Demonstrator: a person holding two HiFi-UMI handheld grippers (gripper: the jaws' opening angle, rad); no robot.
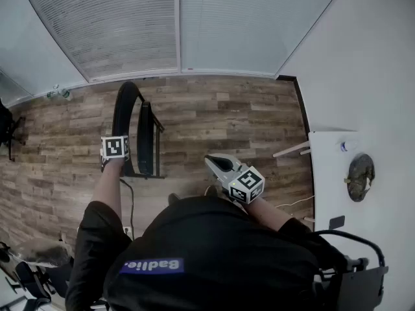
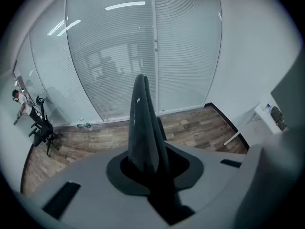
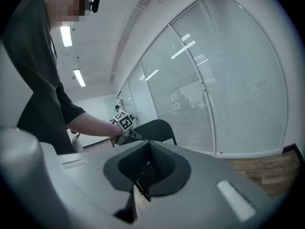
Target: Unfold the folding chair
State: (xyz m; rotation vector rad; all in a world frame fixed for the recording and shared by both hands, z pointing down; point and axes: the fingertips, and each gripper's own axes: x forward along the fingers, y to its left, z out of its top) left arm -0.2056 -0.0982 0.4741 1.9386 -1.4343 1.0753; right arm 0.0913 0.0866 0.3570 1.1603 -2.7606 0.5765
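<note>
The black folding chair [image 1: 138, 131] stands folded and upright on the wood floor in front of me. My left gripper [image 1: 117, 151] is at its top edge, pointing steeply down. In the left gripper view the chair's dark edge [image 2: 142, 123] rises out of the slot of the left gripper [image 2: 145, 168], whose jaws are closed on it. The right gripper view shows the left gripper [image 3: 123, 128] clamped on the chair's curved back [image 3: 155, 129]. My right gripper [image 1: 214, 162] hovers to the right of the chair, apart from it. The right gripper [image 3: 147, 175] is shut with nothing in it.
A white table [image 1: 327, 173] with a dark object [image 1: 360, 177] stands at the right wall. A glass wall with blinds [image 1: 175, 24] closes the far side. A black office chair [image 1: 8, 131] is at the far left. A cable [image 1: 128, 199] trails on the floor.
</note>
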